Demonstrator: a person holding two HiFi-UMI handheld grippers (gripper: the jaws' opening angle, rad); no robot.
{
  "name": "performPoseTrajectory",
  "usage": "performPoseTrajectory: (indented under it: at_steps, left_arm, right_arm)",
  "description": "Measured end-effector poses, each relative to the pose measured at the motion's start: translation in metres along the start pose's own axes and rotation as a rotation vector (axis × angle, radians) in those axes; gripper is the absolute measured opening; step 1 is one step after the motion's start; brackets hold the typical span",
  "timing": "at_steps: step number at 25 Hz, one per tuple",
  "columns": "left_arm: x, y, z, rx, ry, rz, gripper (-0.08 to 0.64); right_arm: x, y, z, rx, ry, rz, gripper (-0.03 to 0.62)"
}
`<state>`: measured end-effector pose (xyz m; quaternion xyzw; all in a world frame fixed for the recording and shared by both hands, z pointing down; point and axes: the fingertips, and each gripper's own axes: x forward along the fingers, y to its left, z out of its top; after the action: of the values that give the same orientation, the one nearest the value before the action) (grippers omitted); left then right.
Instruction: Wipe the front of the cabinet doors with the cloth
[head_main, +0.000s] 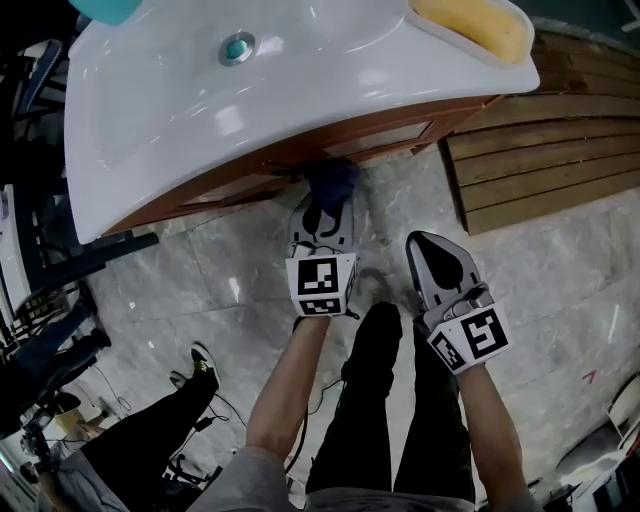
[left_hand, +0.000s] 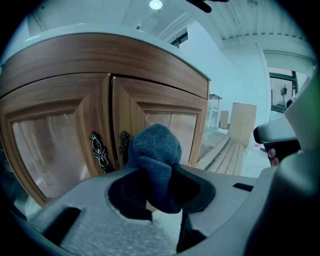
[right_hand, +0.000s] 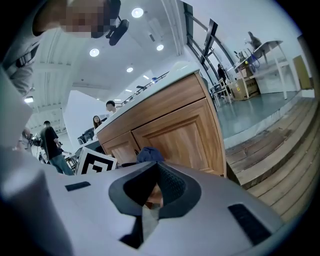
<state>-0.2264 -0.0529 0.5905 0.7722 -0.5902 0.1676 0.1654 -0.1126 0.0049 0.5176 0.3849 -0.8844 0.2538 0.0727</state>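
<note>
1. The left gripper (head_main: 322, 215) is shut tight on a dark blue fluffy cloth (head_main: 332, 180). The cloth fills the space between its jaws and sticks out past the tips in a round lump.
2. The cloth is right at the front of the two brown wooden cabinet doors (left_hand: 160, 112), just under the edge of the sink. In the left gripper view it sits in front of the right door, close to the middle where the two doors meet. I cannot tell if it touches the wood.
3. Two dark curly metal handles (left_hand: 97, 150) are on the doors, one on each side of the middle gap. The cloth is just beside the right one.
4. The right gripper (head_main: 425, 245) holds nothing. Its jaws are close together, with only a thin slit between them. It hangs over the floor, near the left gripper and a bit away from the cabinet.
5. A big shiny white sink counter (head_main: 160, 130) sits on top of the cabinet. It has a round drain (head_main: 237, 47) in it.
6. A yellow sponge (head_main: 475, 25) lies in the right corner of the counter.
7. The grey marble floor (head_main: 560, 290) is under both grippers. Brown wooden planks (head_main: 545, 165) lie on it to the right of the cabinet.
8. Another person's leg and a black shoe (head_main: 205, 366) show at the lower left.
</note>
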Motion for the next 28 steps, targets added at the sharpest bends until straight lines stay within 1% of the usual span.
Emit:
performPoseTrajectory:
  at_steps: [8,15,21,28]
  left_arm:
    - [0.016,0.006,-0.005,0.022,0.007,-0.034,0.106]
    - [0.022,0.015,-0.005,-0.042,0.01,-0.011,0.106]
    - [0.025,0.015,-0.003,-0.052,0.01,0.017,0.104]
    - [0.036,0.01,-0.002,-0.058,0.03,0.007,0.104]
  right_arm:
    - [0.013,-0.006,-0.005,0.016,-0.01,-0.021,0.012]
    - [0.02,-0.009,-0.006,0.033,-0.017,-0.027,0.011]
    - [0.015,-0.018,-0.006,0.037,-0.015,-0.032,0.011]
    - [0.009,-0.033,-0.002,0.043,-0.022,-0.046,0.011]
